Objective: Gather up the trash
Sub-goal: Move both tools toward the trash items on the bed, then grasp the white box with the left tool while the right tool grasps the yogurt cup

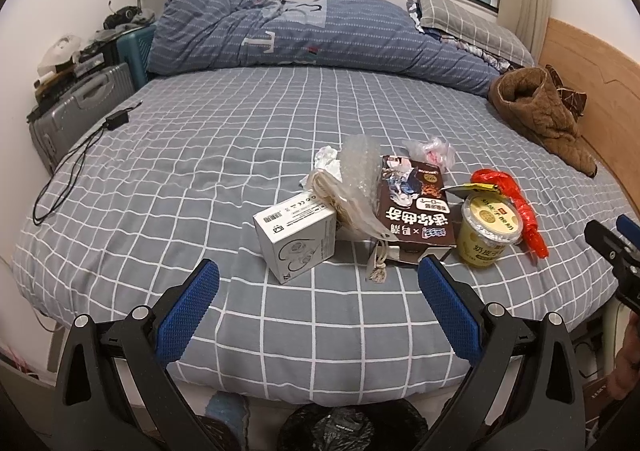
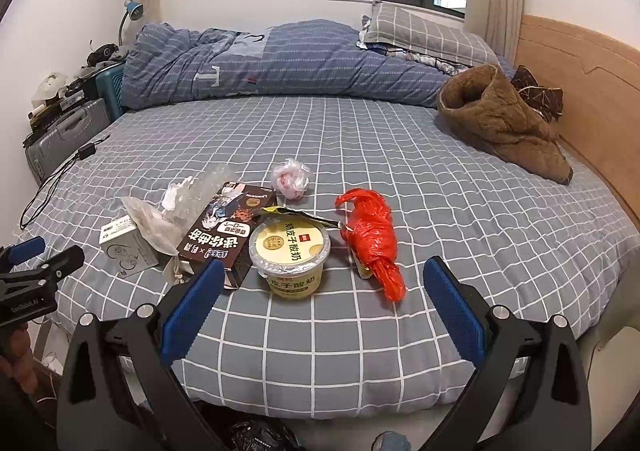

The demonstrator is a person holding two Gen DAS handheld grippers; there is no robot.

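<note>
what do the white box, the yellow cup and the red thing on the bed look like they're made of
White box: likely matte printed cardboard, with sharp folded edges and flat faces.
Yellow cup: probably glossy plastic with a thin peel-back film or foil lid, silvery at the rim.
Red thing: thin shiny plastic film, likely a bag, crinkled and twisted, catching highlights.

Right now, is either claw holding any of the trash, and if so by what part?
Nothing is held. The left claw and the right claw are both open above the bed, short of the yogurt cup and white box.
</note>
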